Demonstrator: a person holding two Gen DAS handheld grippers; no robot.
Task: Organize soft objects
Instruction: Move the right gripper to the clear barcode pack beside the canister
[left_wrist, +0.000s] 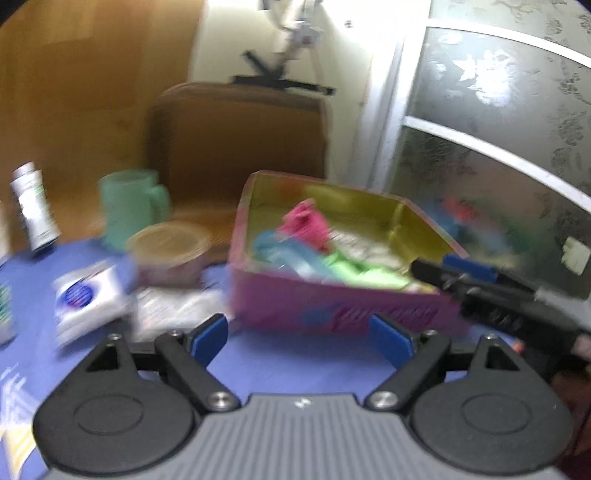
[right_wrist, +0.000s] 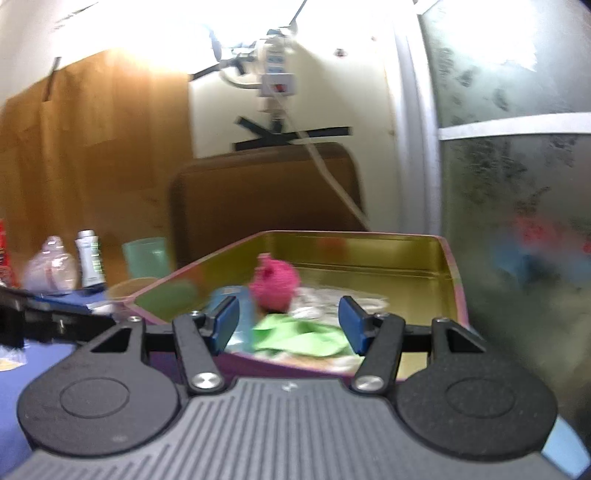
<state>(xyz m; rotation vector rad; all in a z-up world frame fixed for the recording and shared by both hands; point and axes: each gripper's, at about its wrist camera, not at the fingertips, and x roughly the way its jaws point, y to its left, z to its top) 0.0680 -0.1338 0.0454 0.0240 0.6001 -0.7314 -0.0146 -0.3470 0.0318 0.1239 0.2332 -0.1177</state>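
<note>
A pink tin box (left_wrist: 332, 306) with a gold inside stands on the blue tablecloth. In it lie a pink knitted piece (left_wrist: 308, 223), a light blue soft item (left_wrist: 280, 251) and a green cloth (left_wrist: 354, 271). My left gripper (left_wrist: 301, 338) is open, low in front of the box's near wall, with nothing between its blue pads. My right gripper (right_wrist: 290, 325) is open over the box's near rim (right_wrist: 295, 363). The green cloth (right_wrist: 301, 336) lies below its pads and the pink knitted piece (right_wrist: 275, 286) beyond them. The right gripper's fingers (left_wrist: 480, 291) reach over the box's right corner in the left wrist view.
Left of the box sit a round lidded tub (left_wrist: 170, 254), a green mug (left_wrist: 129, 206), a white tube (left_wrist: 35, 206), a white and blue packet (left_wrist: 88, 295) and a clear wrapped pack (left_wrist: 173, 310). A brown chair back (left_wrist: 240, 133) stands behind. A patterned glass door (left_wrist: 498, 147) is at the right.
</note>
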